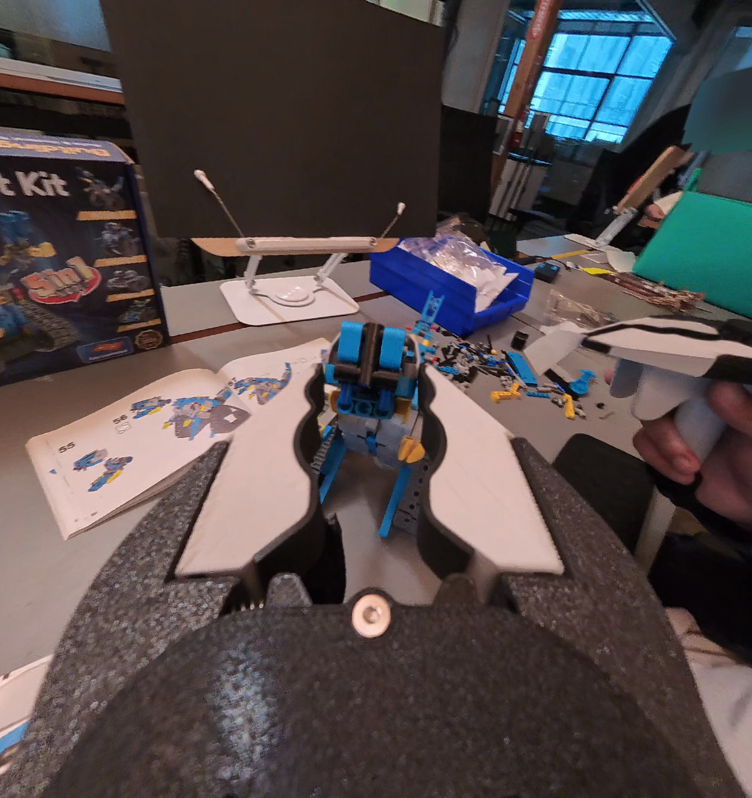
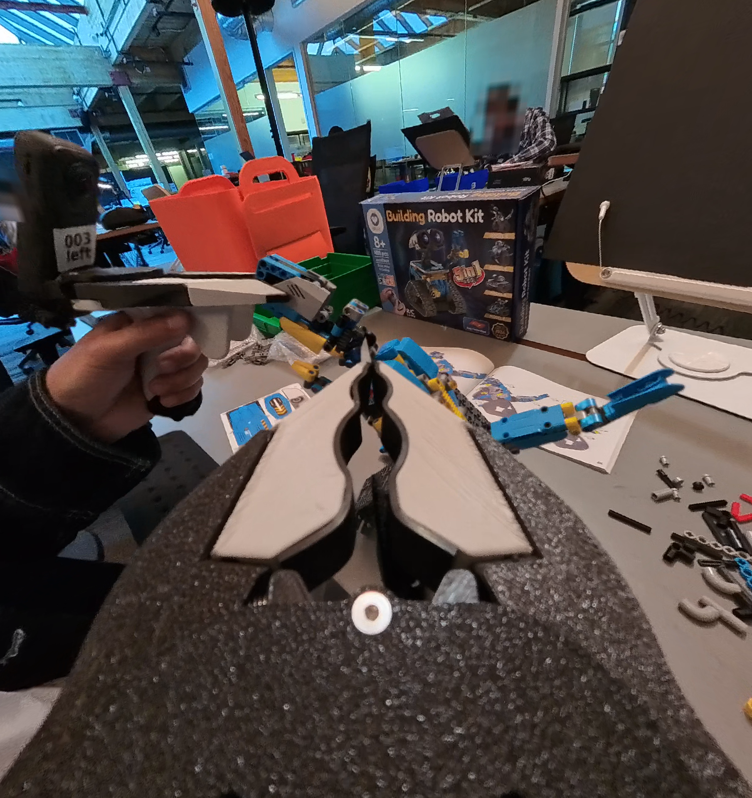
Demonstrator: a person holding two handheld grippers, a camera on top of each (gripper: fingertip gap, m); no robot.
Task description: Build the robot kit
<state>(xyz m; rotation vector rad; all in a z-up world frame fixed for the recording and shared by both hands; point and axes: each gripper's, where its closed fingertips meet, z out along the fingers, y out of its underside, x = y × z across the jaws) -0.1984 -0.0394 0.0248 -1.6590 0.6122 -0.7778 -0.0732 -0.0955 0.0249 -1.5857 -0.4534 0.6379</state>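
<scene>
Left tool: fingers spread partway, clamped on either side of one blue-and-grey brick-built robot model held above the grey desk. In the right wrist view the same tool gripped the model's upper part, with a hand on its trigger grip.

Right tool: fingertips nearly together, pinching a small dark part at the model's middle; I could not make out that part exactly. One blue arm with yellow joints stuck out to the right of this tool.

On the desk, counted: one open instruction booklet left of the model; one kit box standing upright behind the booklet; one blue bin holding clear bags; one white stand carrying a dark board; one loose pile of small black, blue, yellow and red pieces, too many and too small to count. One orange bag and one green bin stood farther back.
</scene>
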